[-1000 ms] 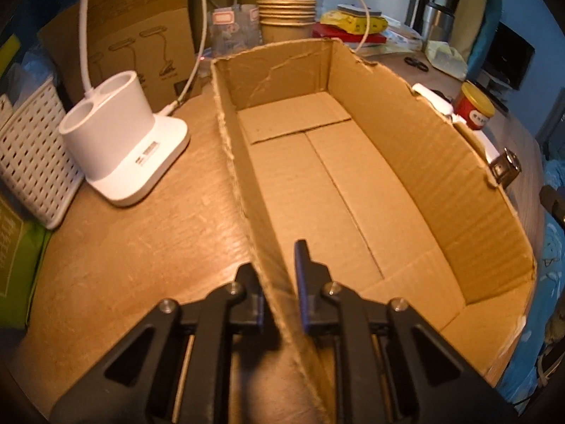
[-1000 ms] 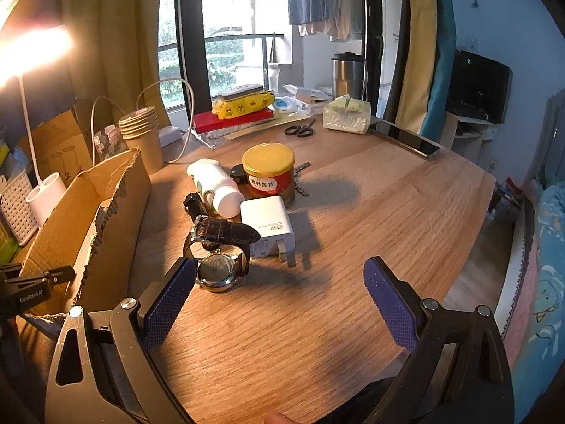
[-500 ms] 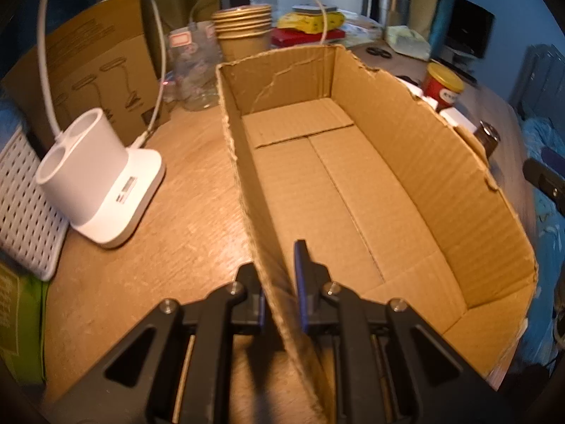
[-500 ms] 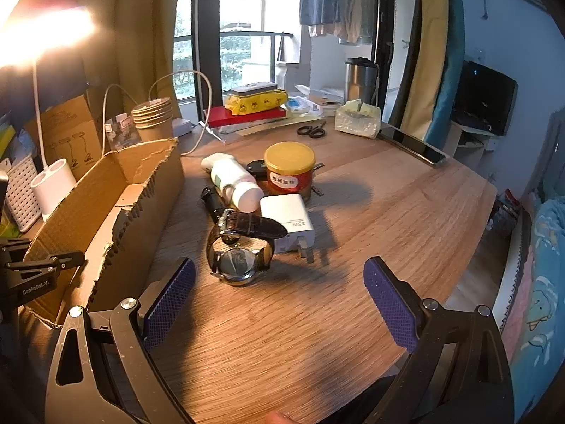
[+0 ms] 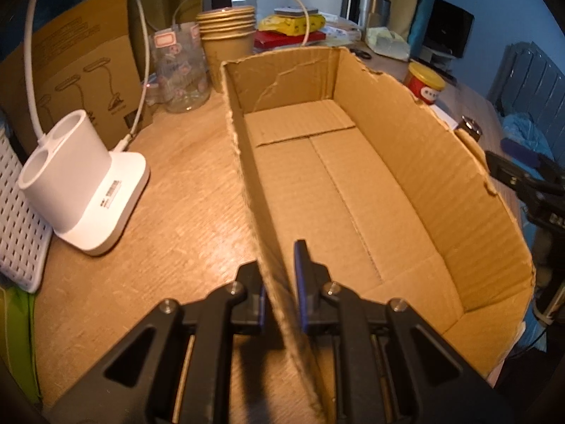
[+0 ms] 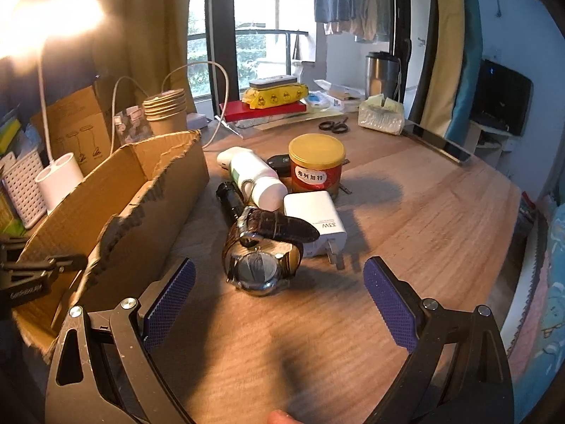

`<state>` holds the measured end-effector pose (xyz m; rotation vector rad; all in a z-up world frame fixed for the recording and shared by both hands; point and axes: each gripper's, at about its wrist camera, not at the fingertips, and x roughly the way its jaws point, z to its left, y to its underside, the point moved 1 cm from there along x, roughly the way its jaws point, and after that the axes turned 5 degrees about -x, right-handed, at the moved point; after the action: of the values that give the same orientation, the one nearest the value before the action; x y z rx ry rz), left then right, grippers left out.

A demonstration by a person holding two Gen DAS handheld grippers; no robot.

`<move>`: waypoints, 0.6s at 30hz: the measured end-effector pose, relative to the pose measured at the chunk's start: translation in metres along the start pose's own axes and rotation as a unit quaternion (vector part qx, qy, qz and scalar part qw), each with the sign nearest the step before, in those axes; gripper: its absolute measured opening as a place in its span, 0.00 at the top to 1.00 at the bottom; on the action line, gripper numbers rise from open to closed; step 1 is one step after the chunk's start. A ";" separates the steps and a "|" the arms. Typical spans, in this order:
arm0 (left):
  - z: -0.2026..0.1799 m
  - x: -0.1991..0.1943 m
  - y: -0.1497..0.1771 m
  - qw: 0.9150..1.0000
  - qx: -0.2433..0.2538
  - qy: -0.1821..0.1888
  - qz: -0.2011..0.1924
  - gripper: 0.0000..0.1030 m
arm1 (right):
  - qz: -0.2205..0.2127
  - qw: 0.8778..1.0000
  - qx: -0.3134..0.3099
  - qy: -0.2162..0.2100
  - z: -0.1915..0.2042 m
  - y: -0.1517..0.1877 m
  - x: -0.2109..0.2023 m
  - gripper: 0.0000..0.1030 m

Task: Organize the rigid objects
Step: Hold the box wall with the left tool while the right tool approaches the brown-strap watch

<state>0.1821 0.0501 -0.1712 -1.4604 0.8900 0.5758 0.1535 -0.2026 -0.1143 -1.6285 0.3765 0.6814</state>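
Print reading "33W" marks the white charger (image 6: 315, 224) just behind the wristwatch (image 6: 263, 259). You've brought your right gripper (image 6: 279, 296) closer to the watch, jaws wide. Your left gripper (image 5: 280, 291) still pinches the cardboard box's (image 5: 406, 148) near wall.

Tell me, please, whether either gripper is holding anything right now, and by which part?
The left gripper is clamped on the cardboard box, gripping its near side wall at the top edge. The right gripper is open and holds nothing, with the watch just ahead.
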 end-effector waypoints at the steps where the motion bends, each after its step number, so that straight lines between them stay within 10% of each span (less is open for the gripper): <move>1: -0.001 -0.001 0.000 1.000 0.003 -0.003 -0.003 0.87 | 0.003 1.000 0.004 0.000 -0.002 -0.001 0.005 0.05; 18: 0.000 -0.002 0.002 0.999 -0.016 -0.011 -0.026 0.86 | 0.039 0.999 -0.002 -0.009 0.005 -0.016 0.044 0.05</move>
<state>0.1798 0.0509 -0.1706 -1.4986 0.8261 0.5695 0.1963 -0.1892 -0.1296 -1.6172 0.4271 0.7566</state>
